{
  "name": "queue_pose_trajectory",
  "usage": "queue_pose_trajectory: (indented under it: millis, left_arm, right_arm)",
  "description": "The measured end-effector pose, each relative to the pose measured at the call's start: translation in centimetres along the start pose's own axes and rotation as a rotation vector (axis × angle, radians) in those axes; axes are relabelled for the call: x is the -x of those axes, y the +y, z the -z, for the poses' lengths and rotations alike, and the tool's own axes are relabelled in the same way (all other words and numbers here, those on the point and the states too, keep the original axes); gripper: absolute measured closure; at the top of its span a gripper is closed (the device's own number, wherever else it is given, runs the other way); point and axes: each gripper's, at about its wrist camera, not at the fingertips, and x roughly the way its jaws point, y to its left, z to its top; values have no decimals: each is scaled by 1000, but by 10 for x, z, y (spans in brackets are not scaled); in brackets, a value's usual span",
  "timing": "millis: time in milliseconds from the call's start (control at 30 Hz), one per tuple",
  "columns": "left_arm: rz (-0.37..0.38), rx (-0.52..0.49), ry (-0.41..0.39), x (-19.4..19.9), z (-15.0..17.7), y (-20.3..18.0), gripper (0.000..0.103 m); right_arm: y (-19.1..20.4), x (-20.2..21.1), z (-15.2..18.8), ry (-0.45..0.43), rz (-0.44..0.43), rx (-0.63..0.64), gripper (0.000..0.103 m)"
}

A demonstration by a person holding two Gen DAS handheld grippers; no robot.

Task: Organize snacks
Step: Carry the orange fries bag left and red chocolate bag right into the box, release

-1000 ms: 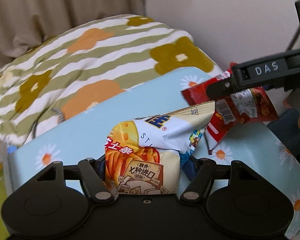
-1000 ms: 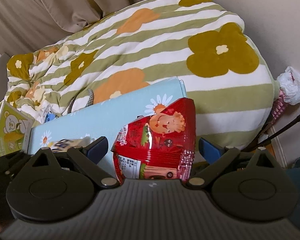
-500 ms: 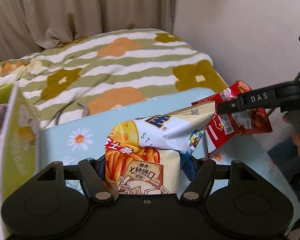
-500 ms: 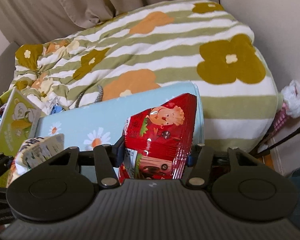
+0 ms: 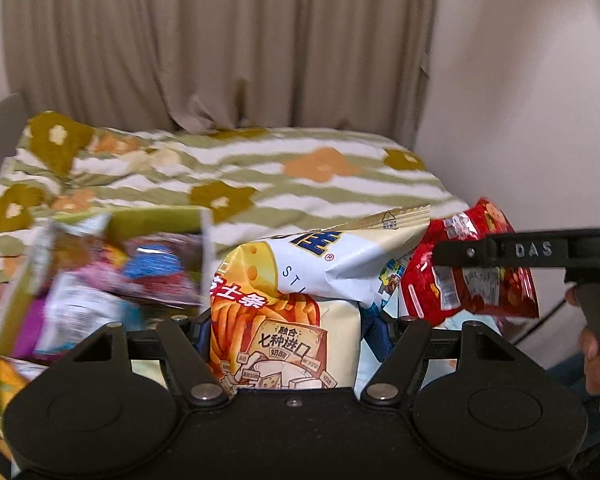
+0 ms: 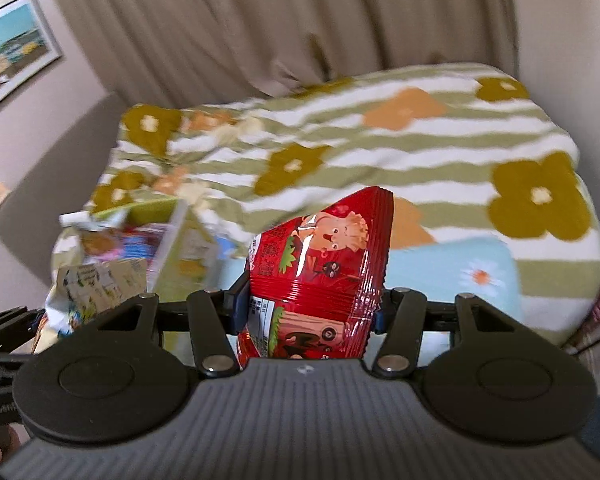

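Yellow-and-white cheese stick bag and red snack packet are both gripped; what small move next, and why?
Probably carry both toward the green box on the left. The left gripper clamps the cheese stick bag, the right gripper the red packet; the box already holds snacks.

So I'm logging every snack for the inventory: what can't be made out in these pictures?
- Left wrist view: packets in the green box are motion-blurred, unreadable.
- Left wrist view: the cheese-stick bag has its bottom hidden behind the left gripper.
- Right wrist view: the red snack bag is covered below by the right gripper.
- Right wrist view: the box's contents are smeared; the count is unclear.
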Motion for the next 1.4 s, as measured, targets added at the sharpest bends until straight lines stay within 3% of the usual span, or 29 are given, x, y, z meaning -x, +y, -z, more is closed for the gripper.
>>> queue_pose_trajectory:
  millis: [333, 500, 567, 667, 933, 1167, 1400]
  left_arm:
    - [-137, 51, -80, 49, -19, 99, 30]
    - [-160, 55, -53, 33, -23, 142, 29]
    - [-149, 62, -22, 19, -22, 157, 20]
    - [-126, 52, 0, 9, -16, 169, 0]
    - [-81, 18, 6, 18, -2, 179, 0]
    - [-109, 41, -12, 27, -10, 196, 0]
    - [-143, 59, -18, 26, -15, 216, 0]
  right_arm:
    - [117, -7, -6, -55, -100, 22, 34]
    - [158, -28, -7, -62, -93, 11, 34]
    - [171, -37, -6, -63, -74, 7, 34]
    - [182, -46, -3, -60, -41, -6, 34]
    - [194, -54, 4, -30, 10, 7, 34]
    - [210, -58, -13, -50, -34, 45, 33]
    - [233, -92, -28, -34, -55, 68, 30]
